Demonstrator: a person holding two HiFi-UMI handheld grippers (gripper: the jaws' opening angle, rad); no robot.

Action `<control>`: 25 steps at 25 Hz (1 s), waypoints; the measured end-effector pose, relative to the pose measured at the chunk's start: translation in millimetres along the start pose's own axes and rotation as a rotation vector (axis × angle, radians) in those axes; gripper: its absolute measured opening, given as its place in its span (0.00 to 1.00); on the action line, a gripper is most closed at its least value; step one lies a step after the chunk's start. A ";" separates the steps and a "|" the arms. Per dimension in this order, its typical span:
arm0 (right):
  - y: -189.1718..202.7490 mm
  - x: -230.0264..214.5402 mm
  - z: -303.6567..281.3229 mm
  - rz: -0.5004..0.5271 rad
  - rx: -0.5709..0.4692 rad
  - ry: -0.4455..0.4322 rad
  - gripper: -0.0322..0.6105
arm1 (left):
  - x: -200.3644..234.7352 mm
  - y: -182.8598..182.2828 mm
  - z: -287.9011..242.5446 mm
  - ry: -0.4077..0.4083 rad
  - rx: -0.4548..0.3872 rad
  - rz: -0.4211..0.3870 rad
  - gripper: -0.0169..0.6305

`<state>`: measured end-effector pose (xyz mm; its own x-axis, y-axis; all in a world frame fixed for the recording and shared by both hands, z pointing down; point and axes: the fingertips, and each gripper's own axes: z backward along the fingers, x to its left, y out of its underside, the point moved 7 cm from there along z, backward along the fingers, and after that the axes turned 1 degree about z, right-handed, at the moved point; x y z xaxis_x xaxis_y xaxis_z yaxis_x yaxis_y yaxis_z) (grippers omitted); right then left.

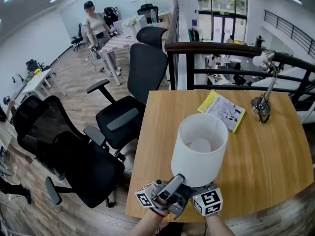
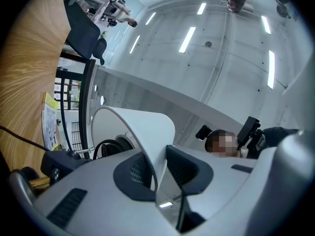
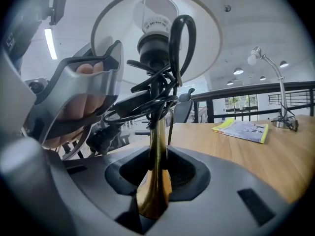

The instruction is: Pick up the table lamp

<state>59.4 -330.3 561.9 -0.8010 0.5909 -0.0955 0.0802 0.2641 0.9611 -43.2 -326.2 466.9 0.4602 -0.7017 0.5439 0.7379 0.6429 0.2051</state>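
Brass stem (image 3: 156,146) of the lamp (image 1: 199,149) stands roughly upright between the jaws of the right gripper (image 3: 155,173), which clamp it low down. The left gripper (image 2: 158,173) pinches the rim of the white shade (image 2: 140,124). The lamp sits over the near edge of the table (image 1: 275,151), its cord (image 3: 179,38) bundled at the socket. Both grips look set, and a lift would run along the stem.

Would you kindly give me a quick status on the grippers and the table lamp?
Left gripper shut on lampshade rim. Right gripper shut on brass stem. Table lamp held over table's near edge. Booklet, desk lamp well clear.
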 end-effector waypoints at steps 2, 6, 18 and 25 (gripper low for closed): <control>-0.8 1.8 1.0 0.002 0.001 -0.002 0.22 | -0.6 -0.1 -1.8 0.003 0.000 0.001 0.13; -4.1 4.9 2.4 0.010 -0.004 -0.001 0.22 | -3.8 -1.2 -4.3 0.011 0.004 -0.001 0.12; -28.3 7.4 10.3 0.059 -0.036 0.001 0.22 | -21.7 -4.7 -19.7 0.061 0.014 -0.021 0.13; -45.5 10.0 16.0 0.083 -0.060 -0.002 0.22 | -34.7 -5.1 -32.0 0.088 0.026 -0.039 0.12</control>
<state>57.3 -324.2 513.1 -0.7922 0.6101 -0.0152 0.1106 0.1680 0.9796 -47.1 -314.9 420.9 0.4741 -0.7499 0.4614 0.7435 0.6216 0.2464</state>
